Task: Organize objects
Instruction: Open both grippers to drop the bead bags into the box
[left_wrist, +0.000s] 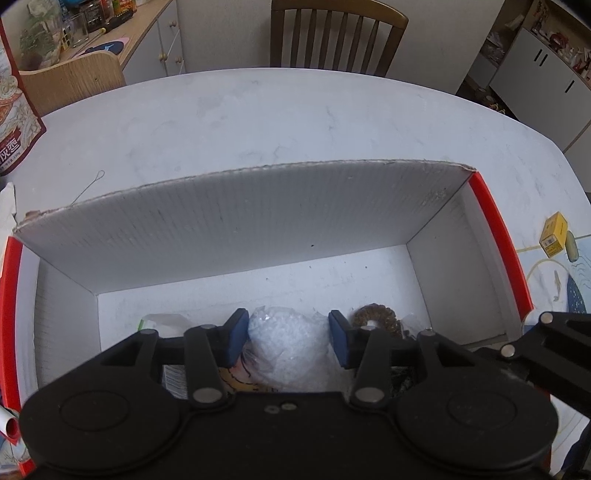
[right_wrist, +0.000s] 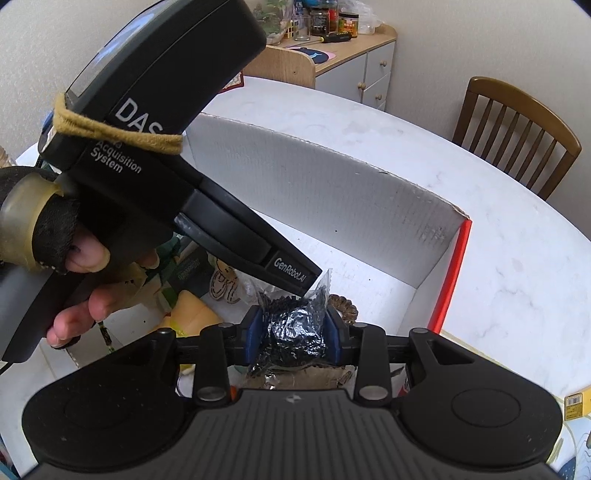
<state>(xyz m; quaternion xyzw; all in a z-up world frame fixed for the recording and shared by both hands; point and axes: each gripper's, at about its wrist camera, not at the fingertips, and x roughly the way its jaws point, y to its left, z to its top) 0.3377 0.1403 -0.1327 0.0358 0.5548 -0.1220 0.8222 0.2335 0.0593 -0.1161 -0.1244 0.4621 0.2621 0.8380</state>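
Since both are soft, crinkly and light, the clear bag (left_wrist: 284, 343) sits loosely between the left gripper's (left_wrist: 286, 338) half-open jaws and the black bag (right_wrist: 291, 336) is pinched mid-body by the right gripper (right_wrist: 291, 334), both low inside the cardboard box (left_wrist: 236, 229).

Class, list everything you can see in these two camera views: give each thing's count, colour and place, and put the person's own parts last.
Box: one, white inside with red edges, open on the table.
Table: one, white marbled, under the box.
Clear bag: one, whitish contents, in the box between the left gripper's fingers.
Dark bag: one, black contents, clamped by the right gripper over the box.
Hair tie: one, brown spiral, on the box floor at right.
Small carton: one, yellow, on the table right of the box.
Chair: one, brown wood, behind the table.
Left gripper: black with blue pads, open.
Right gripper: black with blue pads, shut.
Hand: one, holding the left gripper's handle.
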